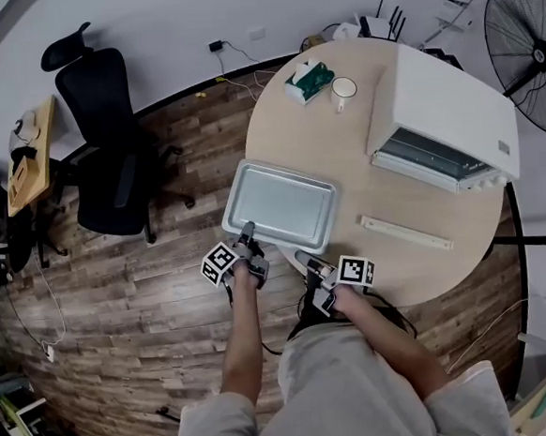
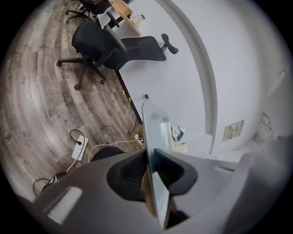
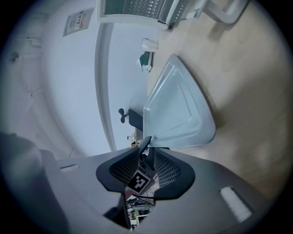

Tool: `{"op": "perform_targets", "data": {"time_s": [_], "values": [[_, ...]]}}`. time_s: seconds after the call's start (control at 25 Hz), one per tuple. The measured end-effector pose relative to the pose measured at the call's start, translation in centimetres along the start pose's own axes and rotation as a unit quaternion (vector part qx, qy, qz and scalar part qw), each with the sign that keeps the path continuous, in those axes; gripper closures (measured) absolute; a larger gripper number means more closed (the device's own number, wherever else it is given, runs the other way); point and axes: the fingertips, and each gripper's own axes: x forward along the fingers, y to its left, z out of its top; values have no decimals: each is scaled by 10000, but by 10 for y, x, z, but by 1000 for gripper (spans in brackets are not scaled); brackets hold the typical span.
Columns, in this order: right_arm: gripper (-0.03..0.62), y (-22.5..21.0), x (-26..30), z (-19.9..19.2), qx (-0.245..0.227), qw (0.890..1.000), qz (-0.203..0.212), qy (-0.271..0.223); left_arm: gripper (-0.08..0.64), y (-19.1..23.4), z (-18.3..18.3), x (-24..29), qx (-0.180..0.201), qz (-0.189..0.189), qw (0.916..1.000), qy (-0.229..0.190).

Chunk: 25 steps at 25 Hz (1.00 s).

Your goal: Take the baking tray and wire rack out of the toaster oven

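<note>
The silver baking tray (image 1: 281, 202) lies flat on the round wooden table (image 1: 342, 141), near its front-left edge. My left gripper (image 1: 247, 235) is shut on the tray's near rim. In the left gripper view the tray (image 2: 158, 132) stands edge-on between that gripper's (image 2: 150, 153) pads. My right gripper (image 1: 304, 255) is open, just off the tray's near right corner. In the right gripper view the tray (image 3: 178, 109) spreads out beyond that gripper's (image 3: 149, 146) empty jaws. The white toaster oven (image 1: 442, 96) stands at the right, front open. The wire rack (image 3: 142, 5) shows inside it.
A long cream strip (image 1: 406, 232) lies on the table between oven and tray. A green tissue box (image 1: 309, 80) and a white mug (image 1: 343, 88) sit at the far edge. A black office chair (image 1: 108, 150) stands left of the table, a fan (image 1: 528, 51) at the far right.
</note>
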Motion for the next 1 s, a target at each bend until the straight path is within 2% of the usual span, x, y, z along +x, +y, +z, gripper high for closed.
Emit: {"op": "perform_targets", "data": {"time_s": [0.28, 0.76, 0.88, 1.0], "values": [[495, 23, -10, 21, -330, 9987, 166, -359, 450, 10, 8, 15, 546, 454, 9974, 129], [495, 20, -31, 23, -420, 9971, 79, -626, 449, -6, 18, 51, 1678, 736, 9821, 443], [495, 23, -40, 26, -571, 9960, 136, -670, 449, -11, 17, 56, 1713, 636, 9821, 457], [495, 24, -53, 28, -710, 9950, 31, -696, 417, -11, 19, 49, 1507, 513, 9869, 260]]}}
